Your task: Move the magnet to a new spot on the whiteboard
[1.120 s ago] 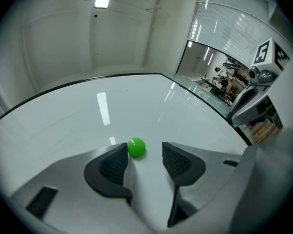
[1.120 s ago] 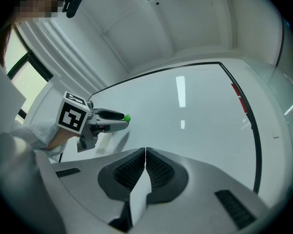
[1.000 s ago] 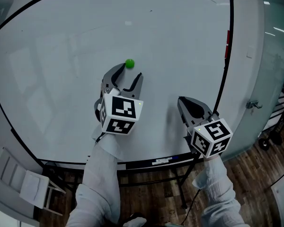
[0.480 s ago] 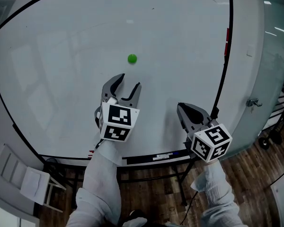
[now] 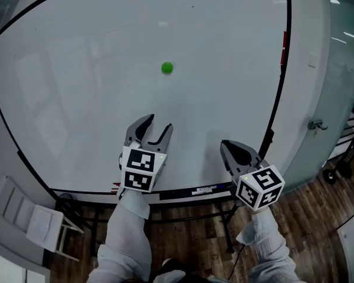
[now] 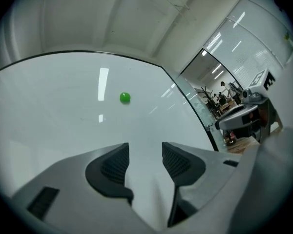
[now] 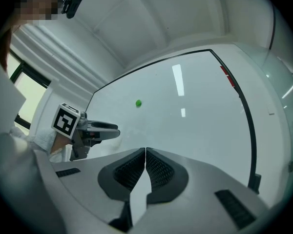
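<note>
Head view: the green magnet [image 5: 167, 68] sits on the whiteboard [image 5: 76, 99], well above both grippers. The left gripper [image 5: 158, 122] has its jaws apart and empty; the right gripper [image 5: 224, 144] is pinched closed. A white label [image 5: 203, 189] under the board's lower edge is too small to read. Left gripper view: the left gripper [image 6: 145, 152] gapes with only bare board between the pads, magnet [image 6: 125, 98] far ahead, the board's frame cut off at left. Right gripper view: the right gripper [image 7: 145, 152] has its pads pressed together on nothing, magnet [image 7: 138, 103] well beyond.
</note>
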Demonstrator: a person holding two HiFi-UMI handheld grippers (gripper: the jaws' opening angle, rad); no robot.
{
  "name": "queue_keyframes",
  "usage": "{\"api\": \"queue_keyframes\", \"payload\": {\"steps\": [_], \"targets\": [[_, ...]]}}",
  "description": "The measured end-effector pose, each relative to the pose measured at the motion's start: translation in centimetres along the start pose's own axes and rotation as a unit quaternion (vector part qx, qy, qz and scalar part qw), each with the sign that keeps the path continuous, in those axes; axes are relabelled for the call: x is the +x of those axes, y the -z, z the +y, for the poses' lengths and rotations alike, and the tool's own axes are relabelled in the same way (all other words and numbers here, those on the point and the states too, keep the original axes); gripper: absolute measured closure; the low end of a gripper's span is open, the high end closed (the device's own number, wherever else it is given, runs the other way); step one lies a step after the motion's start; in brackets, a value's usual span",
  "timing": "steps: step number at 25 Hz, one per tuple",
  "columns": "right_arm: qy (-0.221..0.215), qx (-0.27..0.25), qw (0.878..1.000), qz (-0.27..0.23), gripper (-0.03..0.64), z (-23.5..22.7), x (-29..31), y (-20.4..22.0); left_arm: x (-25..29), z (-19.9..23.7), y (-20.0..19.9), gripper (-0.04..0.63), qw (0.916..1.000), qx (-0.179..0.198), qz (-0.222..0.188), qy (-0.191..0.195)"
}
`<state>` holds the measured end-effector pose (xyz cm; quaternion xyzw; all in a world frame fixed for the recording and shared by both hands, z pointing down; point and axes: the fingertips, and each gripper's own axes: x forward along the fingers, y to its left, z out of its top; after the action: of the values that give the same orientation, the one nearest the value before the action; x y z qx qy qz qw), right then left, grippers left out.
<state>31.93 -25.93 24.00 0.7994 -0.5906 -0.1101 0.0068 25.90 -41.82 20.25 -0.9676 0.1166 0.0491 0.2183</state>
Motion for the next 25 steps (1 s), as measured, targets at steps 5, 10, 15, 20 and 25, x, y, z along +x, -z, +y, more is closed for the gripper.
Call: {"api": "queue_keyframes", "payload": {"steps": [5, 10, 15, 20, 25], "targets": [[0.005, 0.005, 1.0, 0.011, 0.588, 0.8, -0.9, 1.8, -1.5, -1.6, 3.0, 0.379, 0.9983, -0.049, 0.013, 0.03], [-0.008, 0.026, 0.999, 0.015, 0.588, 2.3, -2.2, 3.2, -3.4, -3.3, 5.2, 0.379, 0.9949, -0.084, 0.02, 0.051], [-0.023, 0.049, 0.998, 0.028, 0.588, 4.2, -3.2, 5.5, -5.7, -4.9, 7.4, 0.38, 0.9914, -0.109, 0.026, 0.068], [-0.031, 0.079, 0.996, 0.04, 0.588, 6.0, -4.2, 7.9, -7.6, -6.8, 9.8, 0.383, 0.9853, -0.143, 0.035, 0.087], [-0.015, 0.088, 0.995, 0.05, 0.588, 6.5, -5.6, 9.6, -9.6, -7.9, 12.5, 0.391, 0.9804, -0.171, 0.049, 0.084]]}}
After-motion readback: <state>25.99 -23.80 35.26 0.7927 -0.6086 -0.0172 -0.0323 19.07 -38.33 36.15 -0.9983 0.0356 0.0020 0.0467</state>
